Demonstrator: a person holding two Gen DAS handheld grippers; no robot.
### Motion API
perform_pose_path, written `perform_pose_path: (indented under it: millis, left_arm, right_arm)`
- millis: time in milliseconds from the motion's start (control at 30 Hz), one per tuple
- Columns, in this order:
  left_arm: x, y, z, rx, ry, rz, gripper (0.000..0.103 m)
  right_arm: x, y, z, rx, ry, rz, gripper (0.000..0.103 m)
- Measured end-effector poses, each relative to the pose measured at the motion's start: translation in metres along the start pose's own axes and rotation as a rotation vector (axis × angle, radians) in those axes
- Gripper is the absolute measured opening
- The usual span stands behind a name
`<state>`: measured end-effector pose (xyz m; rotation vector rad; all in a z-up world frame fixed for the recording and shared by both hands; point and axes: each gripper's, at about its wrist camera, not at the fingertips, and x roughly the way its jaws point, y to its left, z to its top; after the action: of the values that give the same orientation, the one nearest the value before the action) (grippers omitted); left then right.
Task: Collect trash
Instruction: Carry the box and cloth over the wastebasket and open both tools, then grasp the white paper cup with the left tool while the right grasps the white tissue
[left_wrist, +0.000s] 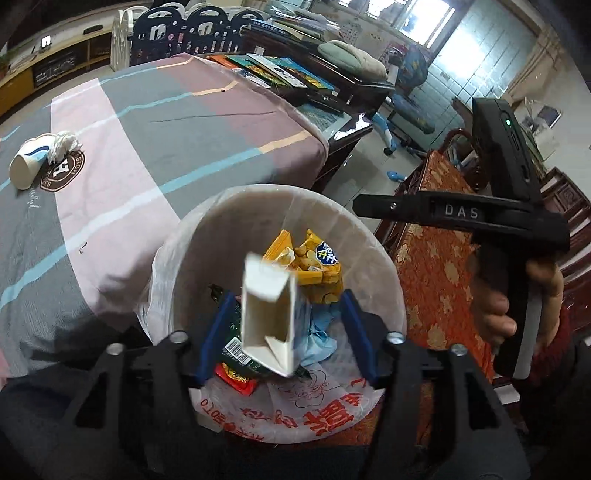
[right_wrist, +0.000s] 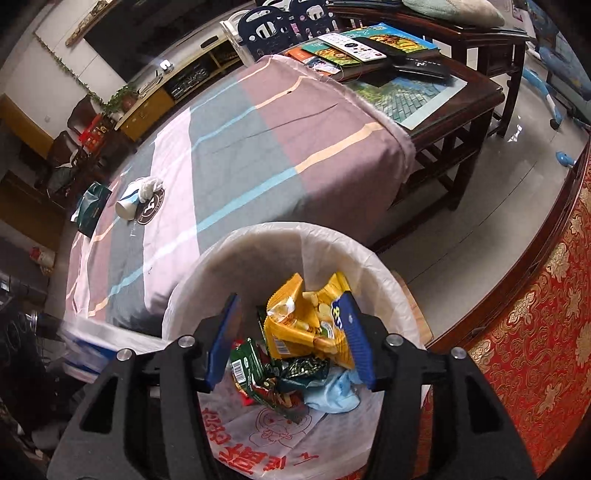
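Trash: your small white open-ended cardboard carton (left_wrist: 267, 314) blurred in mid-air over bag-lined white waste bin (left_wrist: 207, 236), between blue pads of your left gripper (left_wrist: 286, 332), touching neither pad; jaws well apart. Your right gripper (right_wrist: 290, 338) also over bin, jaws parted, nothing gripped. In bin: yellow snack packet (right_wrist: 303, 325), green wrapper (right_wrist: 255, 365), light-blue crumpled plastic (right_wrist: 332, 395). Farther off, on striped pink-grey cloth-covered table (right_wrist: 236, 155): tipped white-and-blue paper cup (right_wrist: 127, 205) with crumpled white tissue (right_wrist: 149, 186) touching it.
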<state>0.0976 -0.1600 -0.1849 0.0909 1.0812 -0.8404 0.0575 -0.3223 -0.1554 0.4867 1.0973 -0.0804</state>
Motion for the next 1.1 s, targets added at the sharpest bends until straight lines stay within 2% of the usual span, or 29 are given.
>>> perform_pose_path:
  millis: [100, 233, 333, 467, 567, 700, 867, 1000, 1100]
  left_arm:
    - [0.000, 0.004, 0.002, -0.012, -0.009, 0.005, 0.081]
    - [-0.014, 0.039, 0.005, -0.105, -0.055, 0.057, 0.082]
    - [-0.031, 0.075, 0.008, -0.224, -0.121, 0.149, 0.082]
    - [-0.057, 0.136, 0.012, -0.375, -0.172, 0.322, 0.081]
    - [-0.075, 0.180, 0.023, -0.456, -0.233, 0.393, 0.081]
    - [-0.082, 0.239, 0.047, -0.556, -0.272, 0.418, 0.083]
    - [-0.062, 0.293, 0.082, -0.617, -0.277, 0.429, 0.089]
    - [-0.033, 0.320, 0.104, -0.611, -0.260, 0.396, 0.090]
    - [-0.012, 0.337, 0.108, -0.613, -0.277, 0.382, 0.090]
  right_arm:
    - [0.007, 0.002, -0.002, -0.002, 0.017, 0.002, 0.055]
    - [0.022, 0.014, 0.002, -0.012, 0.032, 0.010, 0.055]
    - [0.031, 0.040, 0.012, -0.075, 0.013, -0.004, 0.055]
    - [0.044, 0.082, 0.023, -0.179, 0.003, -0.006, 0.055]
    - [0.053, 0.107, 0.027, -0.215, 0.006, 0.025, 0.055]
    - [0.068, 0.127, 0.029, -0.232, 0.021, 0.048, 0.055]
    - [0.095, 0.147, 0.036, -0.258, 0.046, 0.032, 0.055]
    - [0.119, 0.161, 0.056, -0.262, 0.053, 0.026, 0.055]
    - [0.135, 0.171, 0.072, -0.261, 0.057, 0.025, 0.055]
